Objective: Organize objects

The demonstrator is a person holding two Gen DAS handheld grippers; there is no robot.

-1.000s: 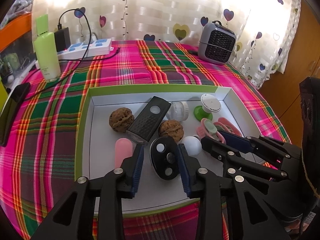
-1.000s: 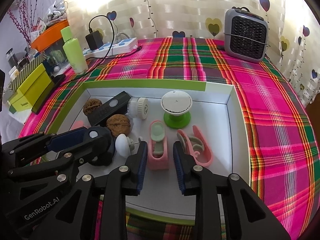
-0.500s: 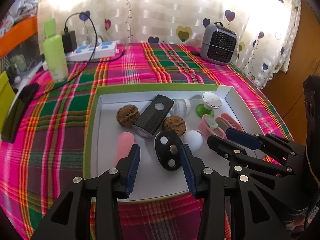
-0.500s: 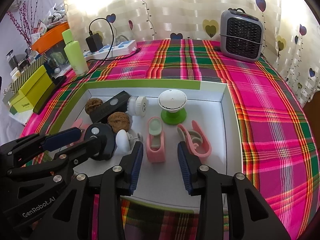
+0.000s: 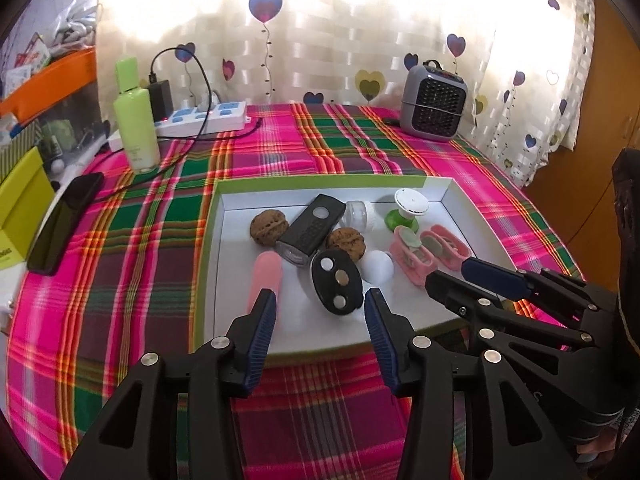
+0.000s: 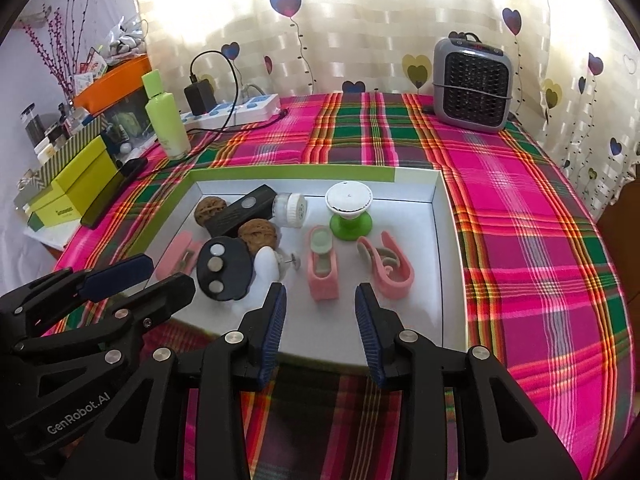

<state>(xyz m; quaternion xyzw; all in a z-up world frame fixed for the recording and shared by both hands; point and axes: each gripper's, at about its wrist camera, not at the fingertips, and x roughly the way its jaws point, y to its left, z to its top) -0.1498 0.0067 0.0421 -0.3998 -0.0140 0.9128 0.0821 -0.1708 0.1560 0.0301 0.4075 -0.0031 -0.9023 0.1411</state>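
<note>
Left gripper (image 5: 318, 312): jaws parted, just opened wider, now back from the black oval piece (image 5: 337, 282), which lies free in the white tray (image 5: 400, 320); release judged complete. Right gripper (image 6: 320, 306): jaws parted, empty, likewise back from the pink holder (image 6: 322, 264). Oval piece: flat, three discs upward, long axis running near-to-far in the left view.
</note>
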